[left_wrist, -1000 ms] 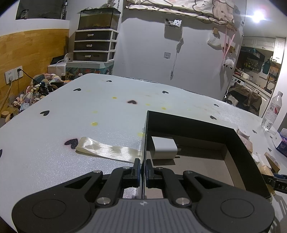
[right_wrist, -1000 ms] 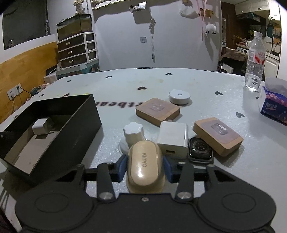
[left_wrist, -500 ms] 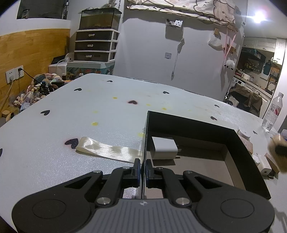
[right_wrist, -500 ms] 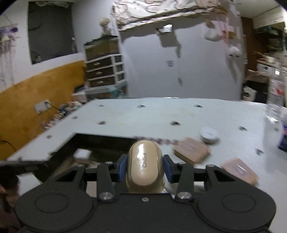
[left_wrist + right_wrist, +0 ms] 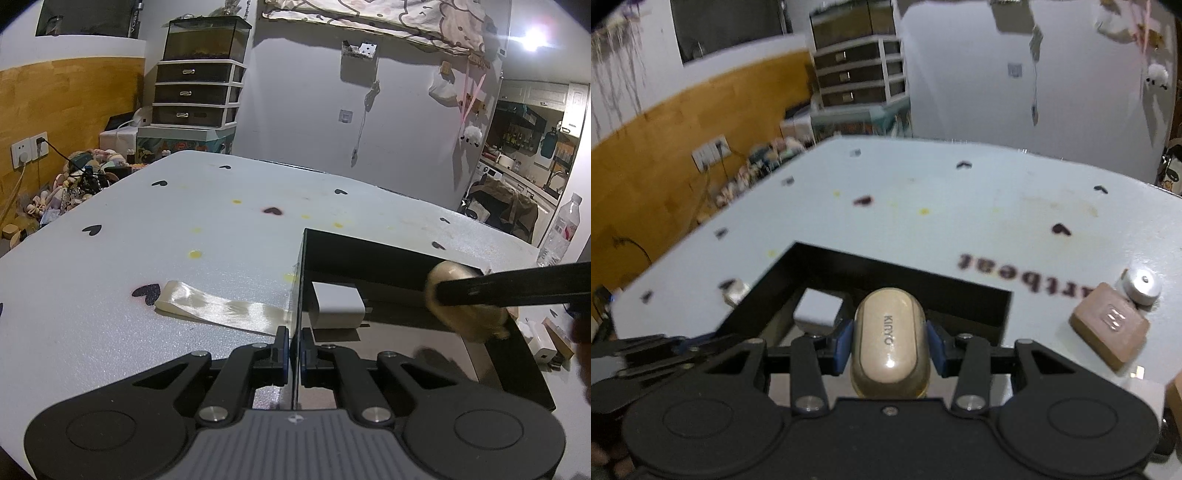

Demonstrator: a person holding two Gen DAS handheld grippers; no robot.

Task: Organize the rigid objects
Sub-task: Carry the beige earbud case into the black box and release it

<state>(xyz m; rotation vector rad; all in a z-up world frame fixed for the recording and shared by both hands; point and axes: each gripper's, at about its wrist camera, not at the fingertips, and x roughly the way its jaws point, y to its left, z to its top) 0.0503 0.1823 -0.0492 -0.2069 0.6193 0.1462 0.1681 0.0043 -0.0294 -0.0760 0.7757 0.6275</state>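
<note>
Two tools work here: our left tool [image 5: 291,343] pinches the near wall of the black box [image 5: 369,247], steadying it, while our right tool [image 5: 889,343] grips a beige KINYO case [image 5: 889,339] above the box, beside the white charger [image 5: 818,306] inside. Next we should lower and release onto bare floor. Table [image 5: 960,206] lettering reads partly "rtbeat".

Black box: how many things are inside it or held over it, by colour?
White charger, lying inside: 1
Beige case, held in the right claw over it: 1
Total in or over the black box: 2
</note>
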